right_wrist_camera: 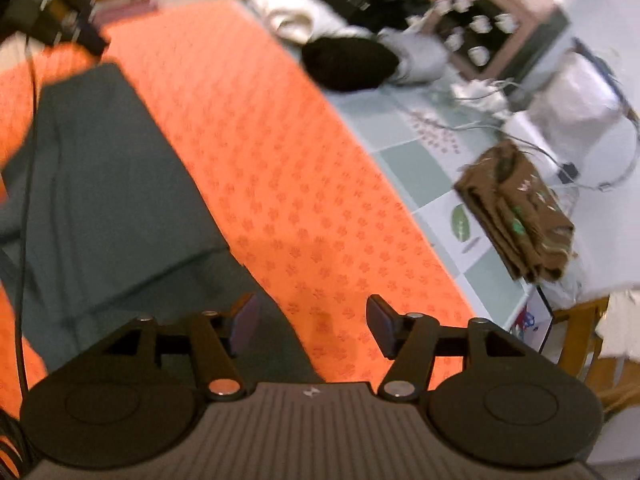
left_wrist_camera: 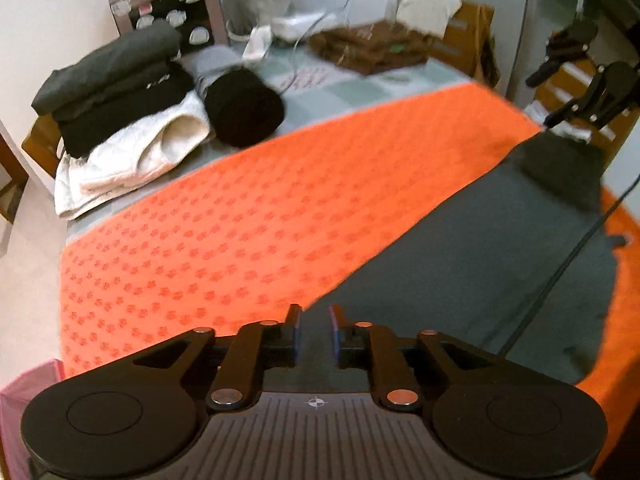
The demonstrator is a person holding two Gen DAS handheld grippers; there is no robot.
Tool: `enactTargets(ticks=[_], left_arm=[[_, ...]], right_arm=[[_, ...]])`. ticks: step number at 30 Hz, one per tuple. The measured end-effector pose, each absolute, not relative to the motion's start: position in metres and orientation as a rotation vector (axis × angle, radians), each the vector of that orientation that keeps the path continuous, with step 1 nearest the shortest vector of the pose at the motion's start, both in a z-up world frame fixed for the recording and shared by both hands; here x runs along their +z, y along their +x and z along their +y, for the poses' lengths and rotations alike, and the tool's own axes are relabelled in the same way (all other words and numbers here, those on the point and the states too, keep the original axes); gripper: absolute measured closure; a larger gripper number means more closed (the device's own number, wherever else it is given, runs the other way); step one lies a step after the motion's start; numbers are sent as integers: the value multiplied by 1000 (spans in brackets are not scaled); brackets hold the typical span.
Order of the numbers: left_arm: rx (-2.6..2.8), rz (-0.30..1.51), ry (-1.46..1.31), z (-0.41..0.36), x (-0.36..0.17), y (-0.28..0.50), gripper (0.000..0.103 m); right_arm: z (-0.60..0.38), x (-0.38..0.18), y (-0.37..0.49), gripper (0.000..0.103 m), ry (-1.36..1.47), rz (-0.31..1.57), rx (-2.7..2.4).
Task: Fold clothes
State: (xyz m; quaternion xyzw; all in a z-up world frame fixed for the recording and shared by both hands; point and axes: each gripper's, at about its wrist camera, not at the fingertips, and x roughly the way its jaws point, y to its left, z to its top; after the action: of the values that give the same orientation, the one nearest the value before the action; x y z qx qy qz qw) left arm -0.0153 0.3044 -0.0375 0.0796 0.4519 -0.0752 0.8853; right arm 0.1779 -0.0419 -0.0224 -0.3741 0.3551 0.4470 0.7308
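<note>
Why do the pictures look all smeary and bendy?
Left wrist view: the orange patterned mat is smeared by motion blur and its edges bow from the fisheye lens; right wrist view: the folded brown cloth and dark grey garment look soft too.

A dark grey garment (left_wrist_camera: 460, 248) (right_wrist_camera: 100, 184) is laid flat on the orange patterned mat (left_wrist_camera: 240, 220) (right_wrist_camera: 304, 184), partly folded. One folded layer is seen on top, its straight edge lying across the cloth.
</note>
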Motion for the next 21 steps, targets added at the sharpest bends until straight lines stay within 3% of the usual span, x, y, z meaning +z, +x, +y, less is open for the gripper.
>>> enactTargets(ticks=[6,11,17,21], left_arm=[[-211,897,128,265,-39,-41,72],[-176,924,96,255,-55,-52,72],[-32,920,20,279,-58,-74,68],[85,908,-57,306,-59,-88,62]], right_arm=[[-70,-9,143,37,-593,784,962],[-90,-51,132,37,-435,855,887],[-98,-110,124,37,-413,932,791],[-100,-104,111,38,-385,884,740]])
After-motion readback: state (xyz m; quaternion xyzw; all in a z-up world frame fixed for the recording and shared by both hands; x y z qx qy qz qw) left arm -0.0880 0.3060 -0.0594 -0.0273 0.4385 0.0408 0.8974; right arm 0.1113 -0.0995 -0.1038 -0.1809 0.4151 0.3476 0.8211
